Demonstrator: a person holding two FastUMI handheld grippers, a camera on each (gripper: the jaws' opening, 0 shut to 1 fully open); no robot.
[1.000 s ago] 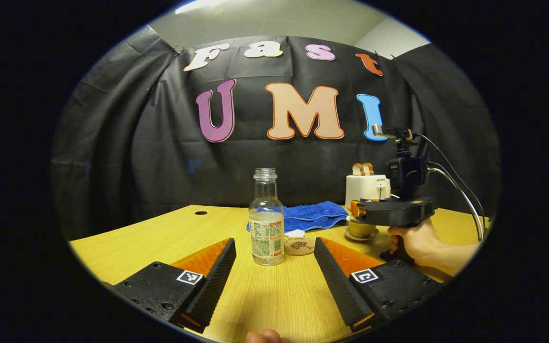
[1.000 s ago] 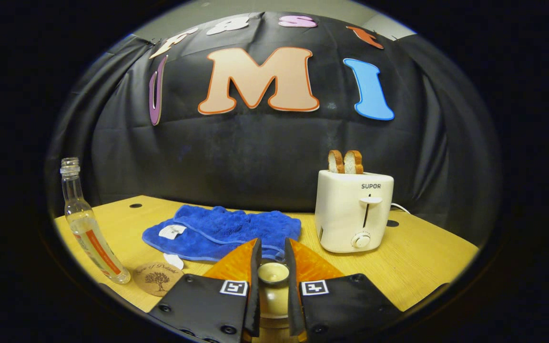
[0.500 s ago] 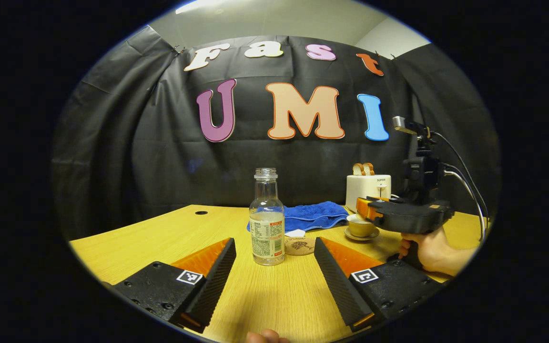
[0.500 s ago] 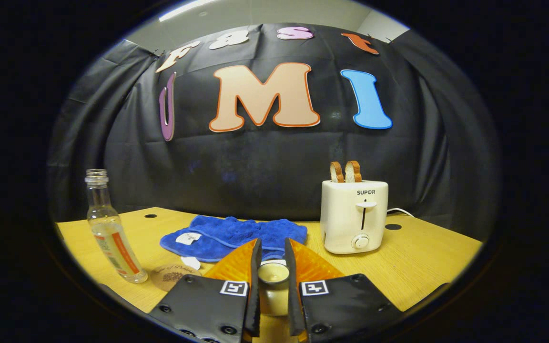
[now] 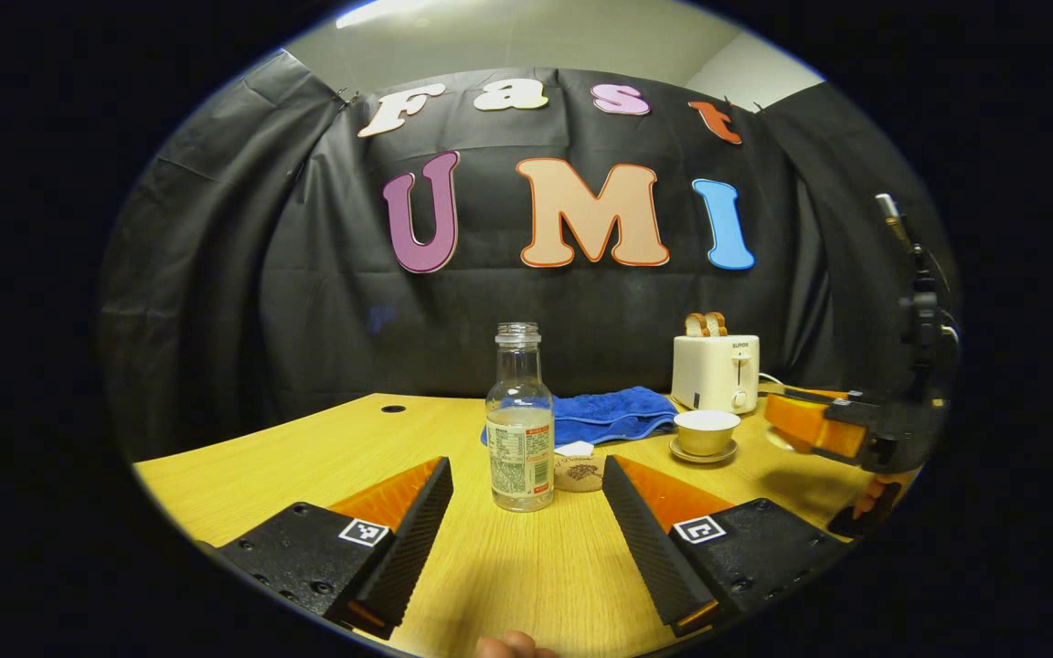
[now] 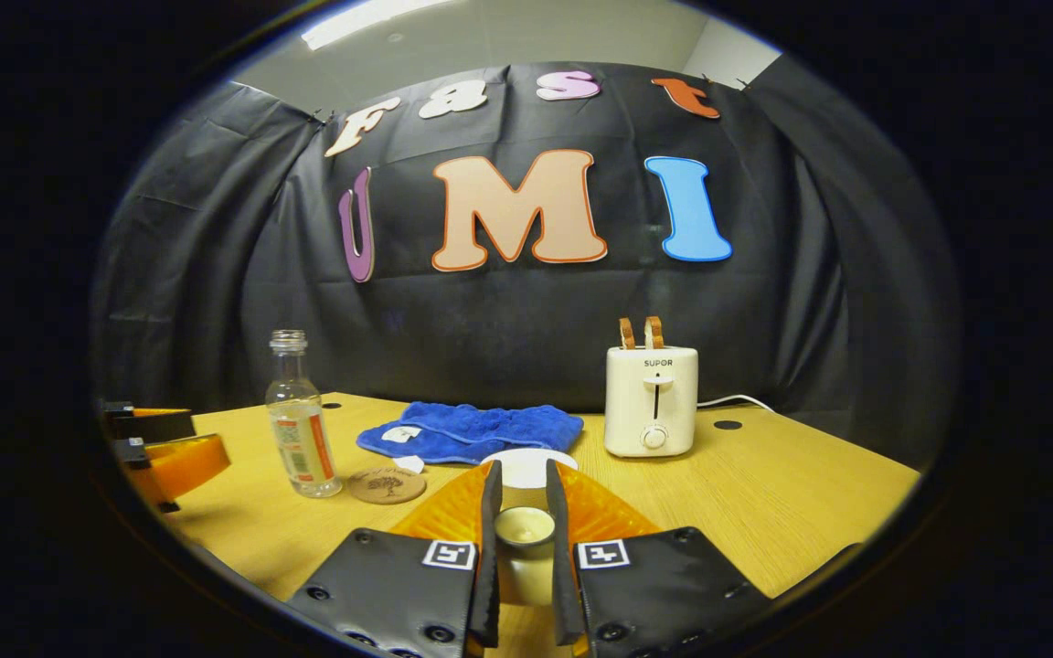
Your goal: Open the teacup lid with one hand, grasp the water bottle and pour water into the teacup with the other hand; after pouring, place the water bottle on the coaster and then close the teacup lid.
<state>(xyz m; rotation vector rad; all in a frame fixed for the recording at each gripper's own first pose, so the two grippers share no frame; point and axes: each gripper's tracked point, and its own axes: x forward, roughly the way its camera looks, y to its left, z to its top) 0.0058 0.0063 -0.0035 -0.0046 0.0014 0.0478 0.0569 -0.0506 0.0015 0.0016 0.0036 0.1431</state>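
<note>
Table (image 5: 307,448) carries everything: toaster (image 6: 652,400) and blue towel (image 6: 476,429) at the back, bottle, coaster and cup nearer the front

Bottle (image 5: 519,419) stands upright, long axis vertical, uncapped, partly full. In the left gripper view it sits dead ahead, centred between the two fingers but beyond their tips, not touching either

Left gripper (image 5: 526,498) jaws spread wide, nothing between them, gap looks wider than the bottle body. Judgement: a straight push forward along the finger axis puts the bottle in the gap, no sideways correction needed. Left is clearly the nearer hand for the bottle

Right gripper (image 6: 520,539) is off to the side of the cup, jaws closed on the lid (image 6: 525,525) by its knob, both fingers pressing it. It also shows at the right edge of the left gripper view, well clear of the cup

Cup (image 5: 707,431) sits on its saucer, uncovered, right of the bottle and in front of the toaster

Coaster (image 5: 579,473) lies flat just beside the bottle's base on its right, between bottle and cup; touching or not, cannot tell

Risk, judged: bottle is tall and narrow, a finger clipping it on approach could tip it
</note>
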